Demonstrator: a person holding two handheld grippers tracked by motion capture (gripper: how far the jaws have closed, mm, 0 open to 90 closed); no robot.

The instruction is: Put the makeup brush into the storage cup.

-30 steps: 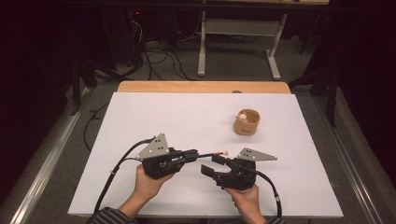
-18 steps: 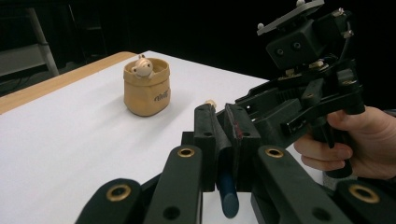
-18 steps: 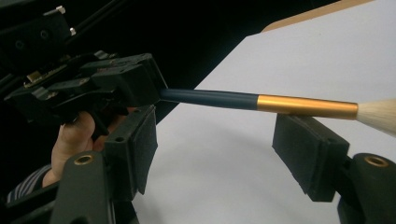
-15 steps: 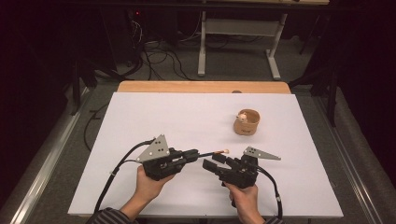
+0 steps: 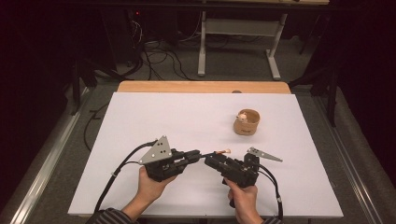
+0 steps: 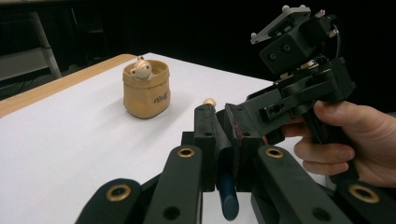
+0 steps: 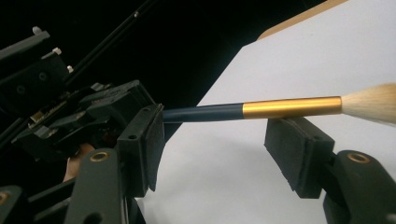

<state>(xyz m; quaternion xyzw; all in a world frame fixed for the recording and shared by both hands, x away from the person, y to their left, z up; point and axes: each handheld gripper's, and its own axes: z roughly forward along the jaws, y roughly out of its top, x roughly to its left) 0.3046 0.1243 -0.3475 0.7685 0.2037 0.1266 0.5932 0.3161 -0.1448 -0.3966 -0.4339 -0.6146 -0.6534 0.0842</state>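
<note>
Right gripper view: gold-ferruled, dark-handled brush (image 7: 261,109)

Brush (image 7: 261,109): glossy dark handle, shiny gold metal ferrule, soft pale bristles. Desk (image 5: 187,121): matt white, smooth. Pouch (image 6: 144,91): tan cloth.

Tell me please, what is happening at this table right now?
A person holds a gripper in each hand over a white table. The left gripper is shut on a brush with a dark handle and gold ferrule. The right gripper is open, its pads on either side of the brush. A small tan cup stands farther back.
</note>
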